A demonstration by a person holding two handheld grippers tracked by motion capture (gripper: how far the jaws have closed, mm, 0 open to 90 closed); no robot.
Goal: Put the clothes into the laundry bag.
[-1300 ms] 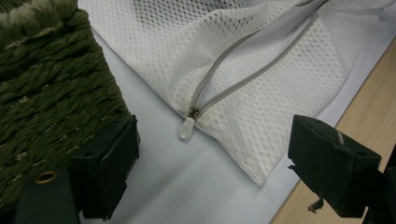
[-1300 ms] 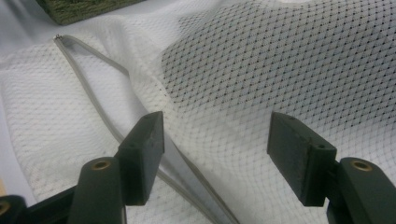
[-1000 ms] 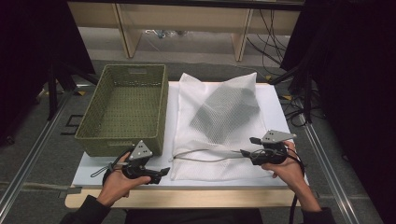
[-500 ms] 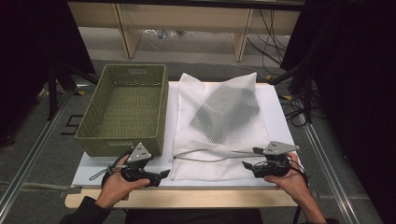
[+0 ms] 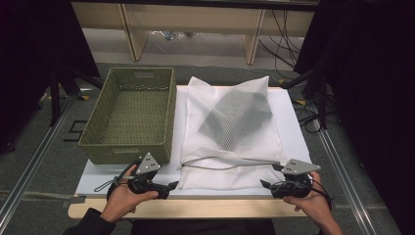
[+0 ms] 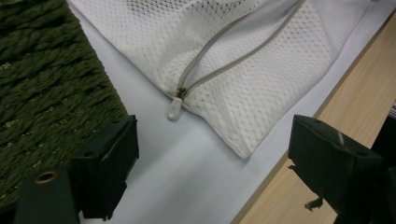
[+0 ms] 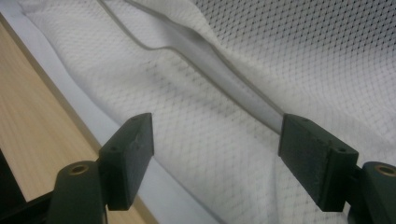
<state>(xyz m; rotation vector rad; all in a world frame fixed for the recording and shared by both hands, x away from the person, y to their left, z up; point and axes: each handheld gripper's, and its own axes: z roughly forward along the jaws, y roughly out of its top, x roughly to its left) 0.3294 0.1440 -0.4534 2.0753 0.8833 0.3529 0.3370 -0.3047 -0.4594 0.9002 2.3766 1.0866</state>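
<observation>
Both grippers (image 5: pixel 172 185) (image 5: pixel 263 184) gape at the mesh bag's (image 5: pixel 235 142) near edge

green woven basket (image 5: pixel 129 113), white board (image 5: pixel 288 117), wooden table edge (image 5: pixel 195 209)

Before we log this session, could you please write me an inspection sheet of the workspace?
Surface: white board on a wooden table edge.
Job's things: white mesh laundry bag, zipper partly open, pull tab at the left end; grey item inside.
Clutter: empty green woven basket left of the bag.
Grippers: left hand-held gripper open, off the bag; right hand-held gripper open, jaws just widened, nothing gripped.
Cables: black leads on the floor beyond the table.
Surroundings: wooden frame legs, dark curtains.
</observation>
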